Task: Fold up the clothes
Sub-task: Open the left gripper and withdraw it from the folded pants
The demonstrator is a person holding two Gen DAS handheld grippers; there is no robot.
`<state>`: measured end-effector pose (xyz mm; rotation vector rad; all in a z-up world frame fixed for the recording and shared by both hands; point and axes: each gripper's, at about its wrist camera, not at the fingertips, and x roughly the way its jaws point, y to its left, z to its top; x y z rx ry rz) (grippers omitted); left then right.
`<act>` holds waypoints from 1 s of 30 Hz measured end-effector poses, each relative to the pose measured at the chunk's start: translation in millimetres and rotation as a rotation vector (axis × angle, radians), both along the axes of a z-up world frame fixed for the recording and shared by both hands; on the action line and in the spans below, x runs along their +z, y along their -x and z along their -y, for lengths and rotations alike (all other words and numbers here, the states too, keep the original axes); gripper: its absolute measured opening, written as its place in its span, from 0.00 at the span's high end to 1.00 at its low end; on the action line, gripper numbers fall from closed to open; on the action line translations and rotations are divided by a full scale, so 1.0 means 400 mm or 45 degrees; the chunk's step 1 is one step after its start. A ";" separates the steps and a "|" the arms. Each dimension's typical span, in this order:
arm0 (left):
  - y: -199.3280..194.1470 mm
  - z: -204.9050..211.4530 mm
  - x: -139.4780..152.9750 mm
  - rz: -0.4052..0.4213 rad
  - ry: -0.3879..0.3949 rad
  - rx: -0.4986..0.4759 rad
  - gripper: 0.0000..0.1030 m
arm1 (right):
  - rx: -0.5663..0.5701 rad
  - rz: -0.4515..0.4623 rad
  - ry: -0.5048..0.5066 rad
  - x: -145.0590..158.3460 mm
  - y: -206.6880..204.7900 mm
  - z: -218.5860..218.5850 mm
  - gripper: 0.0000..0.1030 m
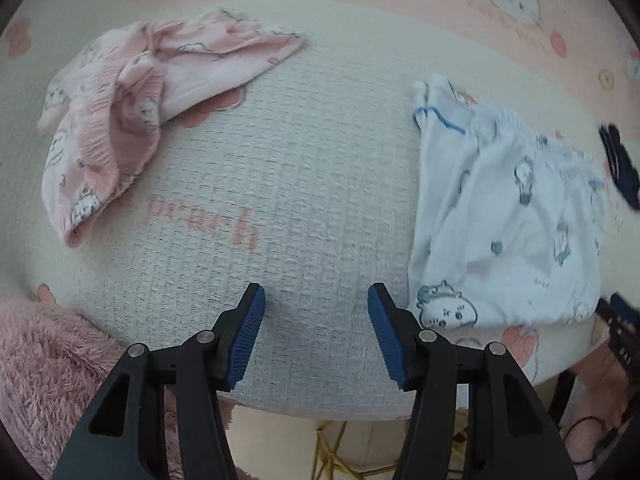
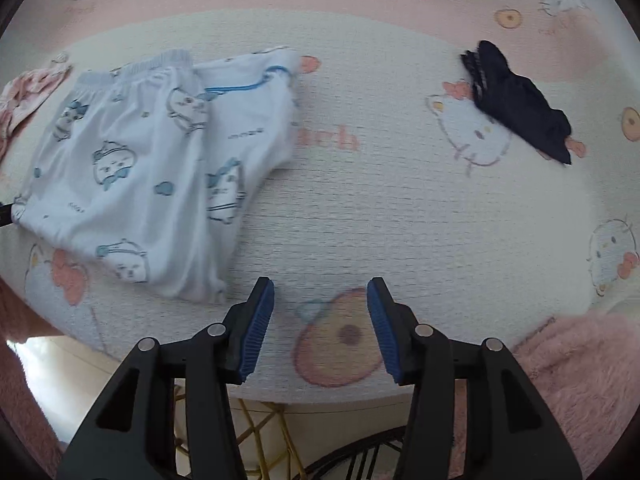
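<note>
White cartoon-print pants [image 1: 508,232] lie folded on the cream mat at the right of the left wrist view, and at the left of the right wrist view [image 2: 148,168]. A crumpled pink garment [image 1: 120,120] lies at the far left; its edge shows in the right wrist view [image 2: 28,88]. A dark navy garment [image 2: 516,104] lies crumpled at the far right, its edge also in the left wrist view [image 1: 620,164]. My left gripper [image 1: 316,296] is open and empty over the mat, left of the pants. My right gripper [image 2: 320,290] is open and empty, right of the pants' lower hem.
The cream textured mat [image 1: 300,152] with "peach" lettering covers a rounded table; it also shows in the right wrist view [image 2: 380,208]. Pink fluffy fabric [image 1: 44,364] lies at the near left and at the near right [image 2: 580,368]. Gold table legs [image 2: 272,432] show below the near edge.
</note>
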<state>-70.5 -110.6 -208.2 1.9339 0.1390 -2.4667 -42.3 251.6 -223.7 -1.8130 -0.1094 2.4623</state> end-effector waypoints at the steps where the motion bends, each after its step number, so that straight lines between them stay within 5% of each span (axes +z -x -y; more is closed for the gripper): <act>1: 0.001 -0.002 0.010 -0.028 -0.058 -0.010 0.46 | -0.028 -0.014 0.087 0.008 0.001 -0.015 0.52; 3: -0.002 -0.040 0.015 -0.047 -0.125 -0.097 0.46 | -0.016 -0.049 0.190 0.024 0.004 -0.007 0.52; 7: -0.019 -0.182 -0.009 -0.010 -0.160 -0.398 0.46 | 0.179 -0.081 0.181 0.036 0.015 0.098 0.51; 9: -0.040 -0.238 -0.033 -0.005 0.055 -0.501 0.39 | 0.156 -0.071 0.110 0.032 0.011 0.093 0.51; 12: -0.039 -0.231 -0.030 0.005 0.135 -0.491 0.35 | 0.120 -0.055 0.004 0.024 0.005 0.087 0.45; 17: -0.023 -0.145 -0.024 0.019 -0.030 -0.289 0.35 | 0.049 -0.033 -0.126 0.015 -0.004 0.068 0.41; 18: -0.020 -0.132 -0.015 -0.009 -0.022 -0.246 0.35 | 0.003 -0.037 -0.020 0.019 -0.006 0.045 0.41; 22: 0.015 -0.068 -0.007 -0.036 -0.283 -0.095 0.34 | -0.123 -0.050 0.363 0.032 -0.003 -0.022 0.41; 27: 0.074 -0.090 -0.025 -0.015 -0.454 -0.114 0.34 | -0.109 -0.020 0.555 0.024 0.037 -0.005 0.40; 30: 0.095 -0.125 -0.032 -0.022 -0.419 -0.160 0.34 | -0.085 -0.016 0.568 0.025 0.058 0.007 0.40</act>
